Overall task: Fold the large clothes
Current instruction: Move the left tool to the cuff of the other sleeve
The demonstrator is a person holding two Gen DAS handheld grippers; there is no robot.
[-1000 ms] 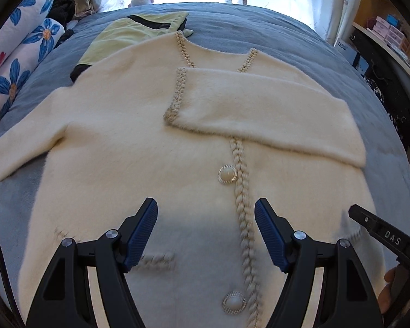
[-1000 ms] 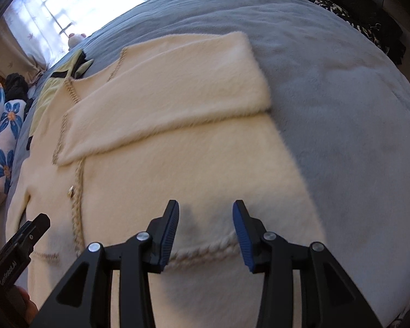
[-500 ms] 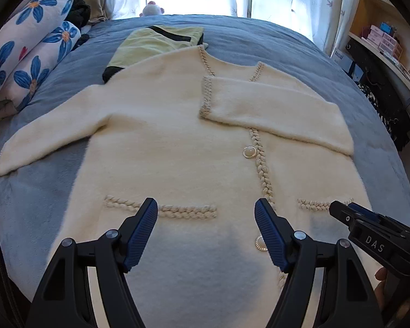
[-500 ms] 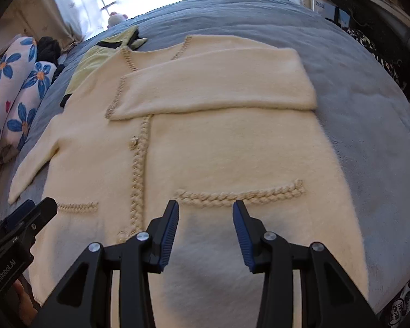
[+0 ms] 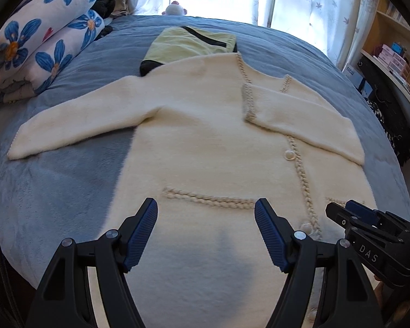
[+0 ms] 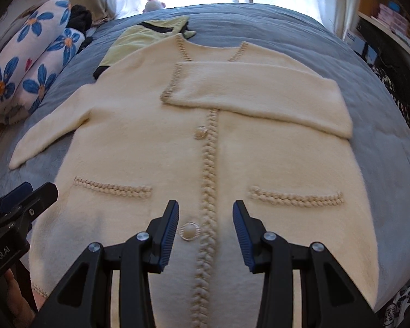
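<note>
Cream, fuzzy knit covers most of the grey-blue bed (image 5: 68, 199): a long cardigan (image 5: 205, 147) lies flat, front up, braided trim running down its middle. Left of the cardigan, a rolled blanket with blue flowers (image 5: 41, 49) sits at the bed's edge. The cardigan's left-hand sleeve (image 5: 76, 125) stretches out over the bedding, while the sleeve on the other side (image 6: 259, 93) is folded across the chest, its braided cuff near the button line. Beyond the cardigan's collar lies a folded yellow-green garment with black trim (image 5: 191, 45), partly tucked under the shoulder. Above the cardigan's hem, the left tool (image 5: 206, 232) hovers spread apart over the left pocket braid (image 5: 207, 201), gripping nothing. The right tool (image 6: 205, 233) hangs released over a pearly button (image 6: 189, 231) and the centre braid, also empty.
</note>
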